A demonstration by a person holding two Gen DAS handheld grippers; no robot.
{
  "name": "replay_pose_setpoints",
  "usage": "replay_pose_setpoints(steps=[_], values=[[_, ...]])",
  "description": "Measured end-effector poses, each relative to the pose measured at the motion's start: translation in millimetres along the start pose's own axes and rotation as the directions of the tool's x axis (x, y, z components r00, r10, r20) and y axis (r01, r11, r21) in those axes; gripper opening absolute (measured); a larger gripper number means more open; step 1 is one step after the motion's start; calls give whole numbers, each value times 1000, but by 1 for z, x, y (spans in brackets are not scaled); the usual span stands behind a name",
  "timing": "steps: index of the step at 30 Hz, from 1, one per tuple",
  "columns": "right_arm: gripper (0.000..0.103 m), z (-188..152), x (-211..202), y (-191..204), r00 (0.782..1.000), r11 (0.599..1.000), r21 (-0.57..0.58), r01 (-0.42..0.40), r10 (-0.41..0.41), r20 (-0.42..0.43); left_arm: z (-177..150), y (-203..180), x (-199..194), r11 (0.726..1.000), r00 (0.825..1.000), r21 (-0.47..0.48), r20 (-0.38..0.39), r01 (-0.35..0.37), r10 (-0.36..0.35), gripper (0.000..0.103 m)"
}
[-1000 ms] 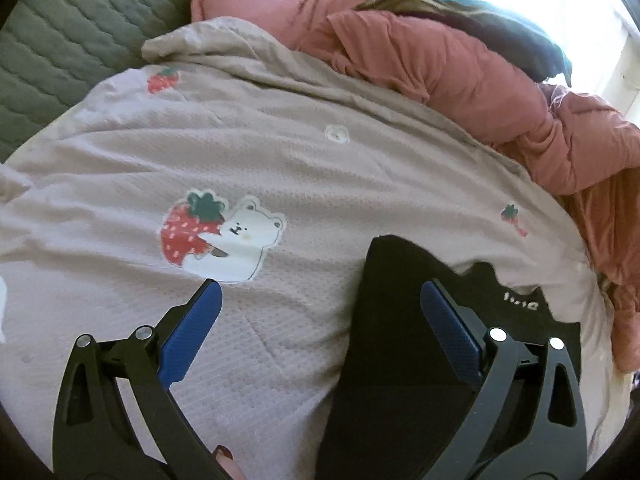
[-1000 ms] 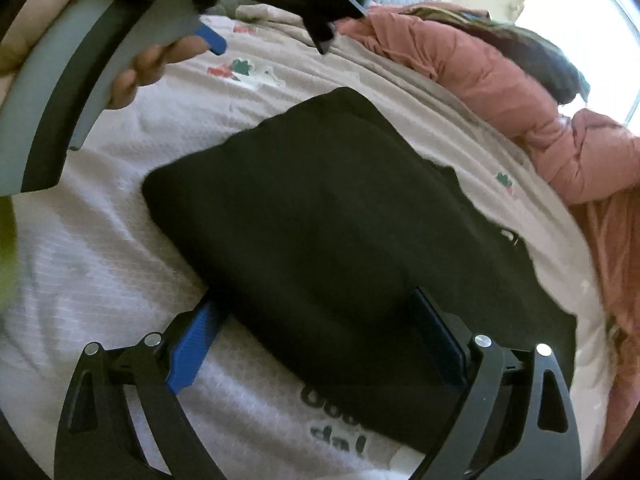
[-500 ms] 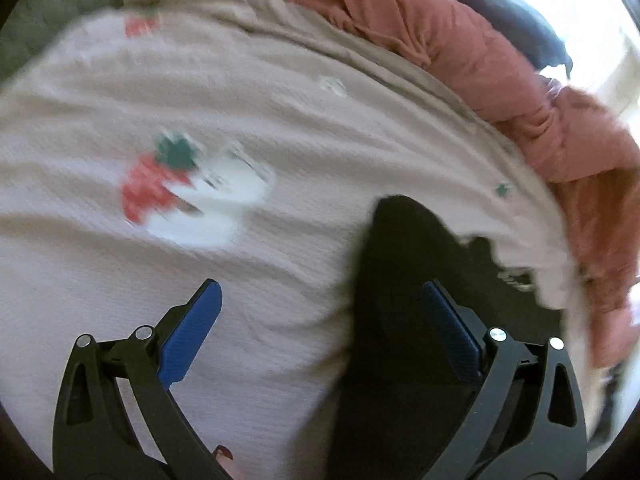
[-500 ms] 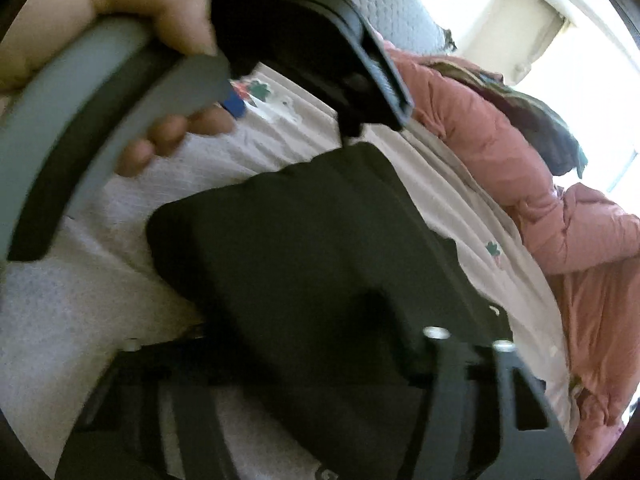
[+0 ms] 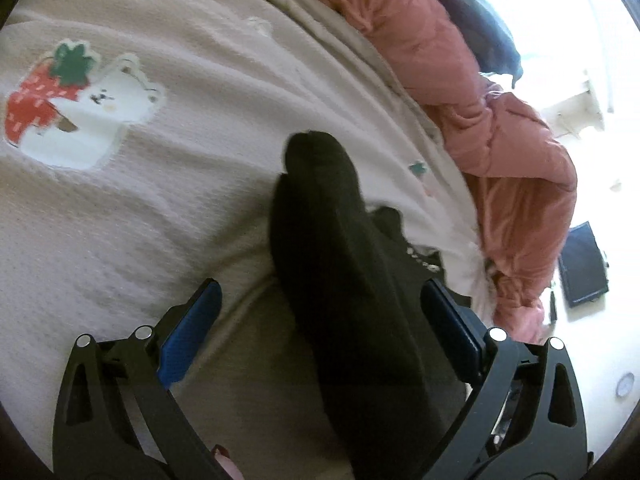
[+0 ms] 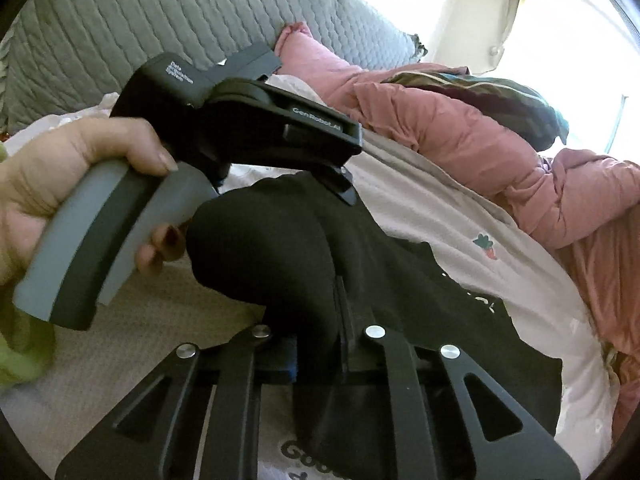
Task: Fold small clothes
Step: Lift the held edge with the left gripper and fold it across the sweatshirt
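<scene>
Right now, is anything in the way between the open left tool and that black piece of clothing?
Nothing visible. The black garment already lies between the open fingers of the left hand-held gripper, while the right hand-held gripper is shut on its raised fold.

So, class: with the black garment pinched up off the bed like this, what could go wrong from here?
1. The right gripper pinches only a bunched edge of the black garment; it may slip out mid-fold.
2. The left gripper hangs open around the raised fold, holding nothing, so the far side may sag unevenly.
3. The pink quilt lies close; the garment could land against it.
</scene>
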State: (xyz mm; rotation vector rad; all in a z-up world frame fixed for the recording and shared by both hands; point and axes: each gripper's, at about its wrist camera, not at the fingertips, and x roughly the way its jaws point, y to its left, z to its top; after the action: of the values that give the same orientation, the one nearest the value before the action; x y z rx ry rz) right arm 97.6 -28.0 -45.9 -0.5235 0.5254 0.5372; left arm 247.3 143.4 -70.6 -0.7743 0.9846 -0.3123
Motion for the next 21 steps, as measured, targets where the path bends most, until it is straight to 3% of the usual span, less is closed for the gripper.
replay_pose_setpoints(steps=[1, 3, 4, 6, 11, 21], values=[[12, 0, -2, -1, 1000, 1000, 3, 0, 0, 3, -2, -3, 1, 1000, 1000, 8, -4, 12, -11, 87], [12, -2, -7, -3, 1000, 1000, 11, 2, -2, 12, -7, -11, 2, 999, 1000, 32, -11, 16, -15, 58], [12, -2, -7, -5, 1000, 1000, 15, 1, -1, 13, -11, -16, 2, 999, 1000, 49, -9, 13, -12, 53], [12, -4, -12, -6, 1000, 1000, 18, 1, -1, 19, -18, -26, 1, 997, 1000, 74, -6, 22, -21, 31], [12, -9, -26, -12, 999, 999, 45, 9, -10, 35, -28, -50, -4, 991, 999, 131, 35, -6, 2, 23], [11, -32, -61, -58, 996, 980, 200, 11, -27, 81, -47, -129, 2, 971, 998, 234, 55, -52, 40, 23]])
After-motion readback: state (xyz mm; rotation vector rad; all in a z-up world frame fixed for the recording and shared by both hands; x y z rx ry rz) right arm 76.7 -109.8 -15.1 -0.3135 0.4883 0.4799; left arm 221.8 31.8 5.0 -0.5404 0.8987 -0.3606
